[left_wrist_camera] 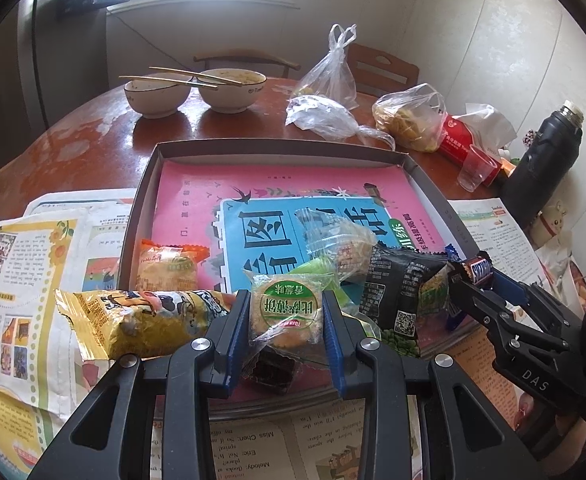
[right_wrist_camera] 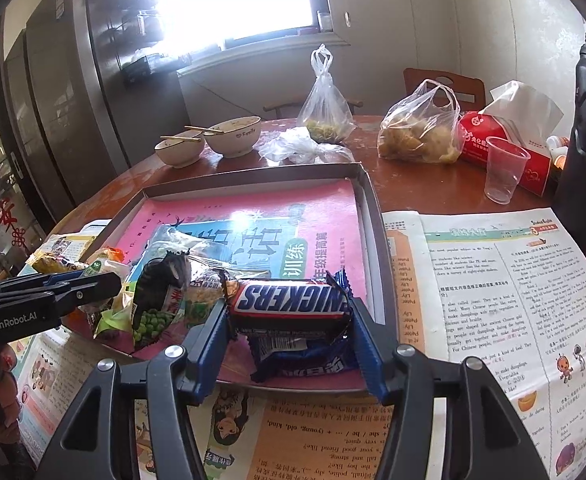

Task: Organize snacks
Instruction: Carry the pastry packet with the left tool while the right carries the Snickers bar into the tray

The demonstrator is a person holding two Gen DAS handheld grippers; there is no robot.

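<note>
Left wrist view first: the left gripper (left_wrist_camera: pixel 286 312) is clamped on a clear-wrapped biscuit pack (left_wrist_camera: pixel 285 312) with a green round label, both blue pads pressing its sides, held just above the near edge of the shallow tray (left_wrist_camera: pixel 141 196). A dark packet beneath it is half hidden by the jaws and hard to read. A yellow snack bag (left_wrist_camera: pixel 141 320) lies over the tray's near-left rim, an orange-wrapped biscuit (left_wrist_camera: pixel 169 268) sits inside, and a black pea packet (left_wrist_camera: pixel 401 292) overlaps a crumpled clear wrapper. At the right, the right gripper (left_wrist_camera: pixel 469 276) shows side-on, only the end of a Snickers bar (left_wrist_camera: pixel 479 270) peeking out. Over to the right wrist view: the right gripper (right_wrist_camera: pixel 291 320) has the Snickers bar (right_wrist_camera: pixel 291 300) between its blue pads above the tray's near-right corner (right_wrist_camera: pixel 369 200); whether the pads actually press it is unclear. A blue packet (right_wrist_camera: pixel 313 360) lies below, mostly covered. The left gripper (right_wrist_camera: pixel 105 284) pokes in from the left, its tips lost among wrappers.
</note>
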